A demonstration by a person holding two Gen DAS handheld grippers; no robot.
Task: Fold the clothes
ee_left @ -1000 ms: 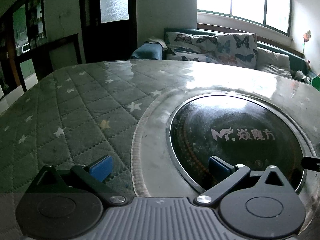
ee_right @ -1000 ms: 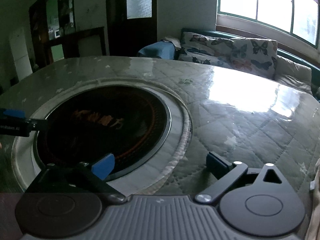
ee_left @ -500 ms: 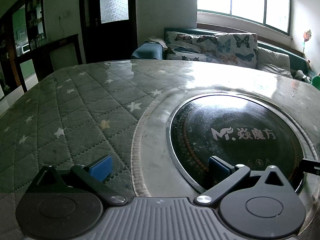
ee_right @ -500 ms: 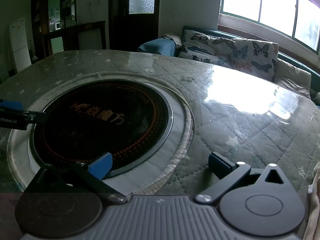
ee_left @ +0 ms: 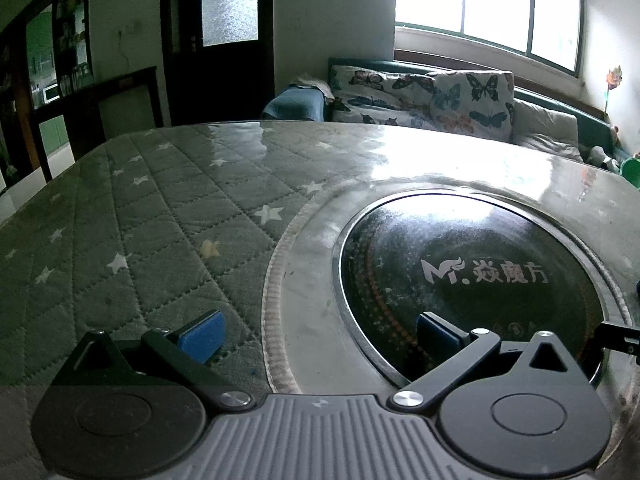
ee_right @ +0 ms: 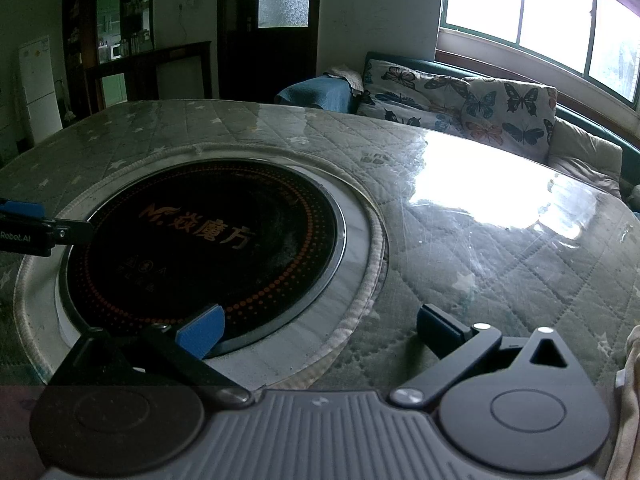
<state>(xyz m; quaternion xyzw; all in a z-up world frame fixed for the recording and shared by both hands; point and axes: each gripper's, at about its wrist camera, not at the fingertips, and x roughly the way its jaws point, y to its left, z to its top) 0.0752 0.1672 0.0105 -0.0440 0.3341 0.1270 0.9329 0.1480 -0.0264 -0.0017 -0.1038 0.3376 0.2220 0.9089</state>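
Grippers left (ee_left: 320, 332) and right (ee_right: 320, 330) both spread wide and empty over quilted table (ee_left: 152, 216), round induction cooktop (ee_right: 200, 248) between them, possibly pale cloth (ee_right: 630, 400) at right edge.

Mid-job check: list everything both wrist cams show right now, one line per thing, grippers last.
table: one, green quilted star cover under clear sheet, fills the foreground
induction cooktop: one, black round glass, set into the table centre
pale cloth: one piece, cream, right edge of the right view; garment type unclear
butterfly cushions: several, white print, on the sofa under the window
fridge: one, white, far left
left gripper: one, blue pads, open, empty
right gripper: one, blue pads, open, empty
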